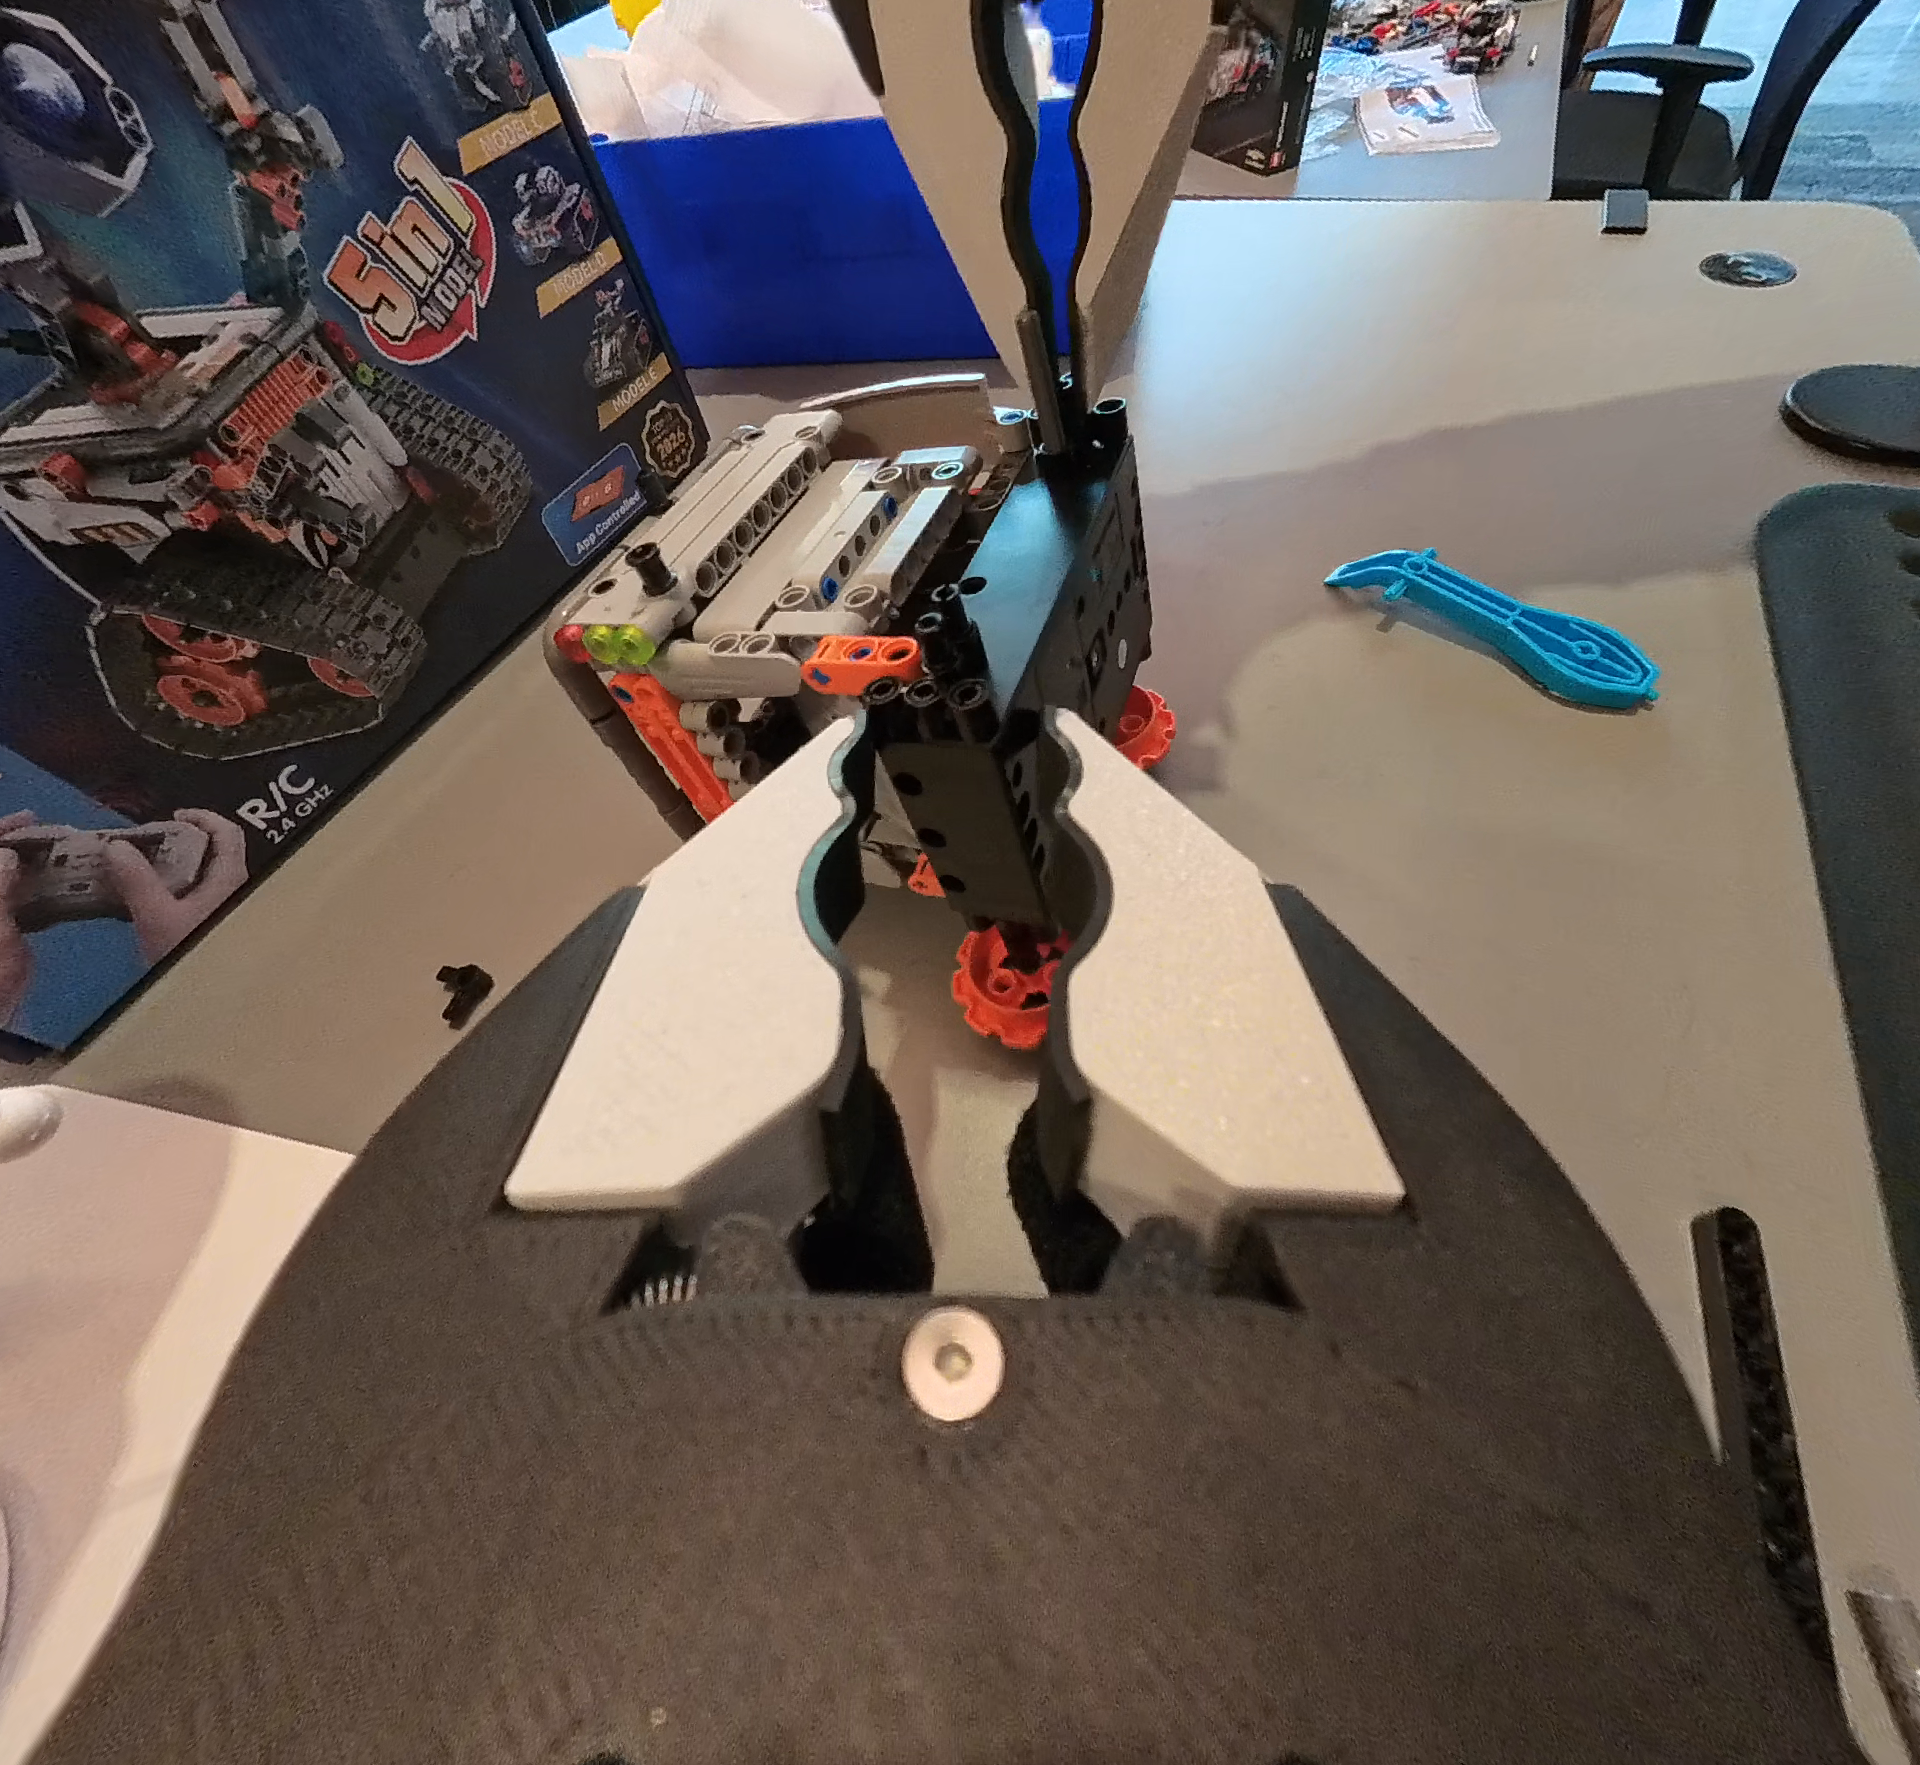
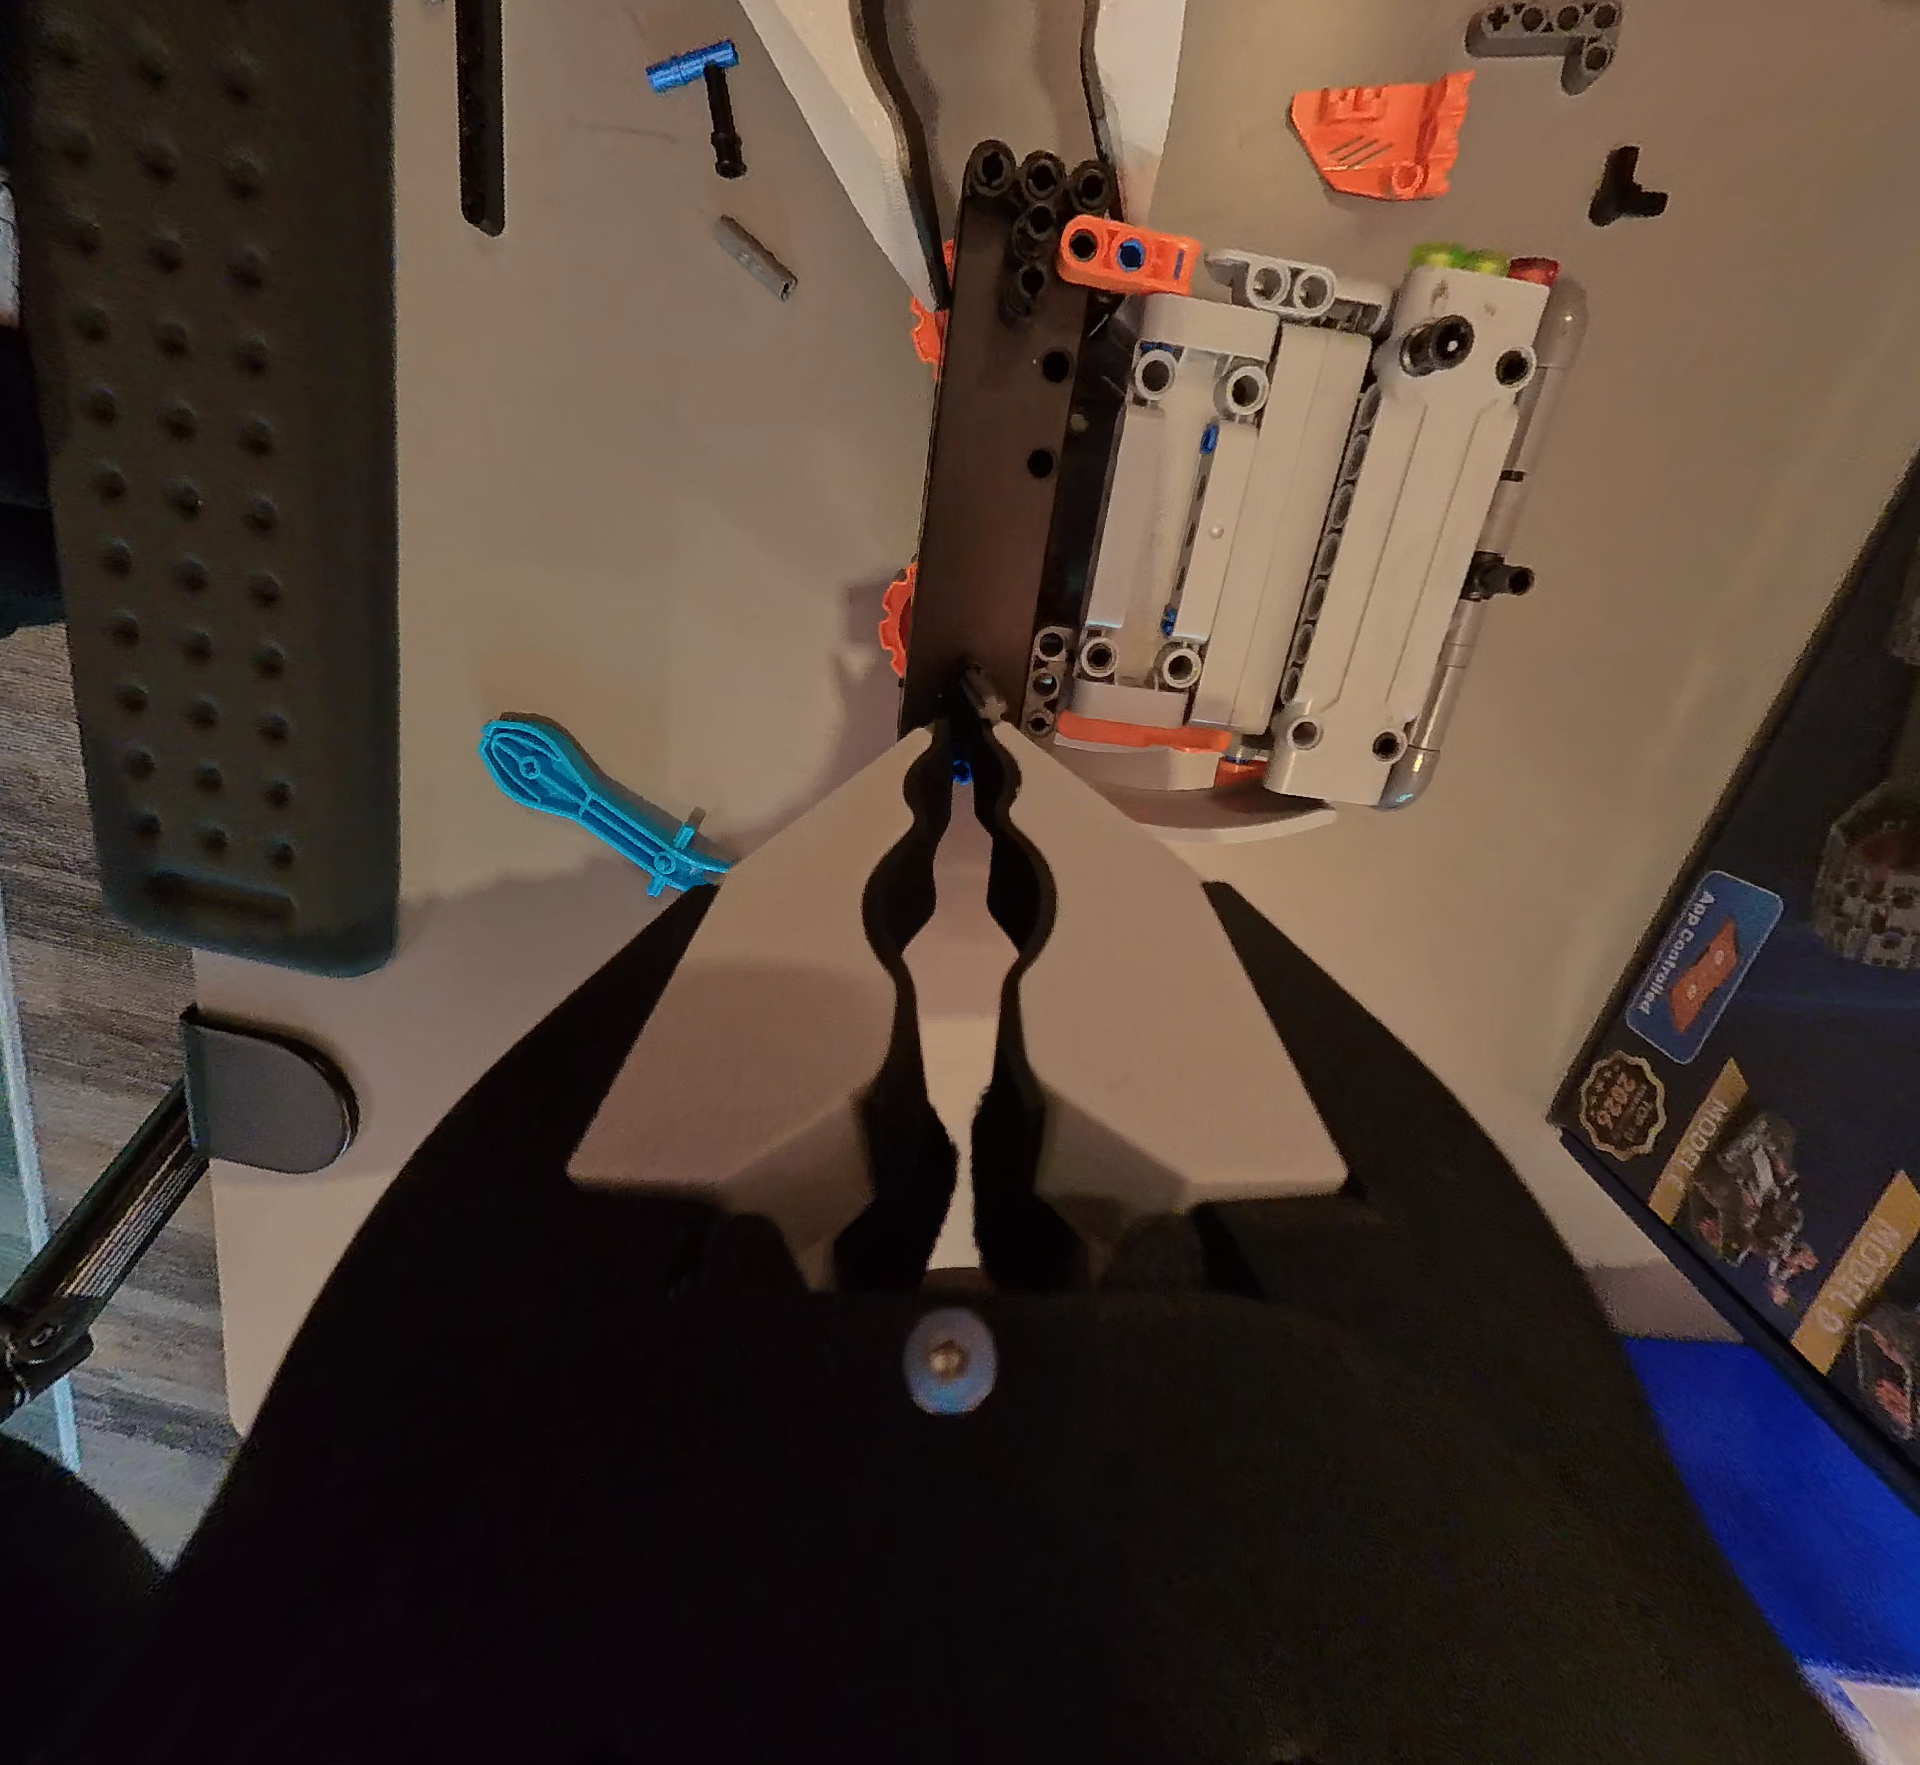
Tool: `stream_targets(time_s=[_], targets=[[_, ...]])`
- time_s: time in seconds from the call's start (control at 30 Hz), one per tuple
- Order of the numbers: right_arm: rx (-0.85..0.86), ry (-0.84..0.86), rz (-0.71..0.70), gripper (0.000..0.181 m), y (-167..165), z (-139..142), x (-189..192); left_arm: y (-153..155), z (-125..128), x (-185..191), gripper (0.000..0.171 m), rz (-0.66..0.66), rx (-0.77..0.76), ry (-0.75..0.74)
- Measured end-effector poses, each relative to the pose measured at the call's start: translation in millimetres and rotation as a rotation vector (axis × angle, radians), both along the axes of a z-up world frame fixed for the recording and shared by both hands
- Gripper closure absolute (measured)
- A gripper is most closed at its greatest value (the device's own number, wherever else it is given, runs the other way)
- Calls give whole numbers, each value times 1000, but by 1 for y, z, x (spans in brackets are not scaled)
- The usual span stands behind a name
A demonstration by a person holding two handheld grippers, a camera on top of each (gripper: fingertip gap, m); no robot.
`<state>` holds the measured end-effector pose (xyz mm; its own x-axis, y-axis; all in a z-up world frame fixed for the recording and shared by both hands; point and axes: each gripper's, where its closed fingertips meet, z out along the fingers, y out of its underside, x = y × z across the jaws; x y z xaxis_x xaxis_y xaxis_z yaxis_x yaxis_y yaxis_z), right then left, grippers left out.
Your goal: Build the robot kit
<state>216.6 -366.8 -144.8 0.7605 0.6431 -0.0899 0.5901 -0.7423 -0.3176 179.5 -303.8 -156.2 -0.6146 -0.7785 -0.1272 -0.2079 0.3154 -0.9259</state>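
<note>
On the grey table, well in from its edges, your left gripper clamped the black beam of the brick model while your right gripper pinched a small dark pin at its end, and a skewed push could have jammed it.

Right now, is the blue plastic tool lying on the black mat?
No, the blue plastic tool lies on the bare table beside the black mat.

The right tongs pinch a small dark pin at the near corner of the brick model; a blue tool lies left of the model on the bench.
</note>
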Motion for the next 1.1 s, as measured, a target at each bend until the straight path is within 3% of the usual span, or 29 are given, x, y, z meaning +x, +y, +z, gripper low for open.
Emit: stream_targets(time_s=[0.33, 0.43, 0.97, 1.1], targets=[[42, 36, -102, 172, 1, 5, 1, 1, -1, -1, 143, -5, -2, 0], [92, 52, -119, 181, 6, 10, 1, 1, -1, -1, 143, -4, 0, 0], [140, 18, -148, 181, 6, 7, 3, 1, -1, 0, 142, -2, -3, 1], [227, 15, -233, 171, 6, 29, 11, 6, 4, -1, 141, 8, 0, -6]])
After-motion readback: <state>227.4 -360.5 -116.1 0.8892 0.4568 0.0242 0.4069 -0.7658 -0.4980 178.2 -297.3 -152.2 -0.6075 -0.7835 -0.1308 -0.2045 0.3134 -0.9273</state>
